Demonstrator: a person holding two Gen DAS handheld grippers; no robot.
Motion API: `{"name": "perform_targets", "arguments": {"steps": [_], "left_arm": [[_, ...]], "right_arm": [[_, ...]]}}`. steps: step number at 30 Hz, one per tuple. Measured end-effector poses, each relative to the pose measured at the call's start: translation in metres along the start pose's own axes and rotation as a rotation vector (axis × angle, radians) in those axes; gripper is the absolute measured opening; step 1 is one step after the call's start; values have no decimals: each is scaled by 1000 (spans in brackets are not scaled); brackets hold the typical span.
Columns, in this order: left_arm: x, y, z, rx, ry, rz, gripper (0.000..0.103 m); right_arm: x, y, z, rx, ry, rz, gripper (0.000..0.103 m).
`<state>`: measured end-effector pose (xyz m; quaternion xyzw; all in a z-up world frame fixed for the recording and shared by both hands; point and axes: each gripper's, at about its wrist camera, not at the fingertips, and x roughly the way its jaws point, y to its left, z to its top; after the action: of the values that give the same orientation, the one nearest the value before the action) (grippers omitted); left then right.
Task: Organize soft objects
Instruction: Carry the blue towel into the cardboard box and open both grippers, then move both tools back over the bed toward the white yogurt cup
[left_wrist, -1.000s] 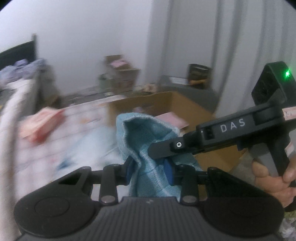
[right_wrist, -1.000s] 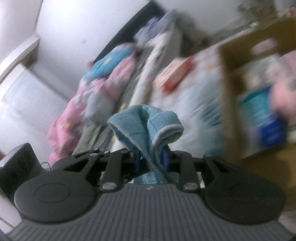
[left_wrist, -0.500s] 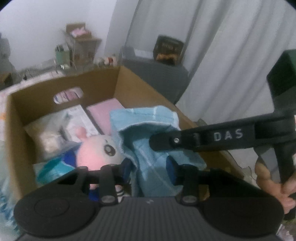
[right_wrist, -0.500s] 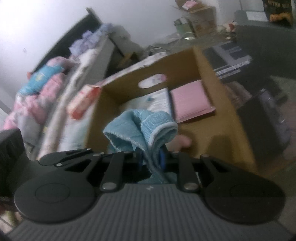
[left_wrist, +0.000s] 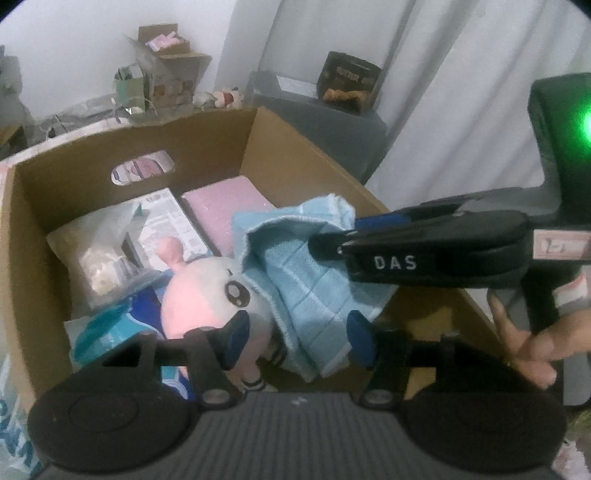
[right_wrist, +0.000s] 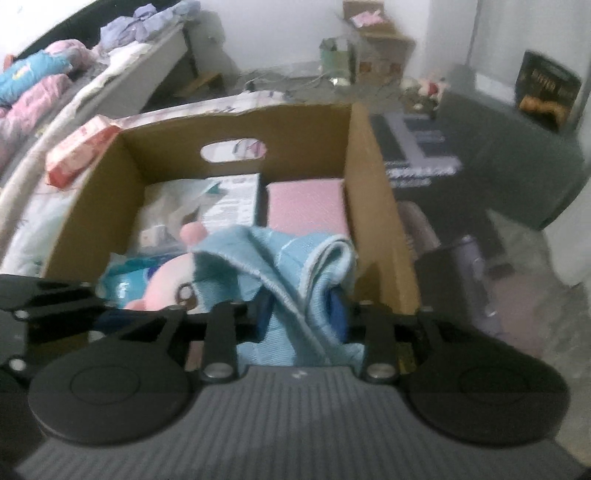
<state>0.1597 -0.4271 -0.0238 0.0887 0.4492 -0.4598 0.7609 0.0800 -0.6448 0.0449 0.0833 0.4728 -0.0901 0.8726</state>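
Hanging in loose folds over the near right corner of the open brown cardboard box (left_wrist: 310, 147), the light-blue woven cloth towel (left_wrist: 306, 291) drapes partly onto the pink-and-white plush toy (left_wrist: 207, 295) beneath it, which suggests a light, limp, non-fragile item that will sag wherever unsupported. The left gripper (left_wrist: 295, 334) has its jaws opening, blue pads standing clear on either side of the cloth; the right gripper (right_wrist: 301, 312) is likewise opening, a bunched fold still between its pads. Any regrasp is best taken on a thick gathered fold, not a single edge.
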Motion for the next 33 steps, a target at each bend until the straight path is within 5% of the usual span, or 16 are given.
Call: {"name": "perform_targets", "arguments": {"steps": [3,11,21,33], "left_arm": [[-11,-2,-2,-2,-13,12,64],[-63,3,-16,5,-77,45,71],[-163,37,-65,-39,-169,173,80],[-253,97,-164,-195,-220,373,82]], "right_arm": [[-14,3,0,-11,-38,-21,43],[-55,4,-6,25,-130,-18,43],[-78,11,-29,218,-133,280,42],[-105,113,-62,190,-127,570,43]]}}
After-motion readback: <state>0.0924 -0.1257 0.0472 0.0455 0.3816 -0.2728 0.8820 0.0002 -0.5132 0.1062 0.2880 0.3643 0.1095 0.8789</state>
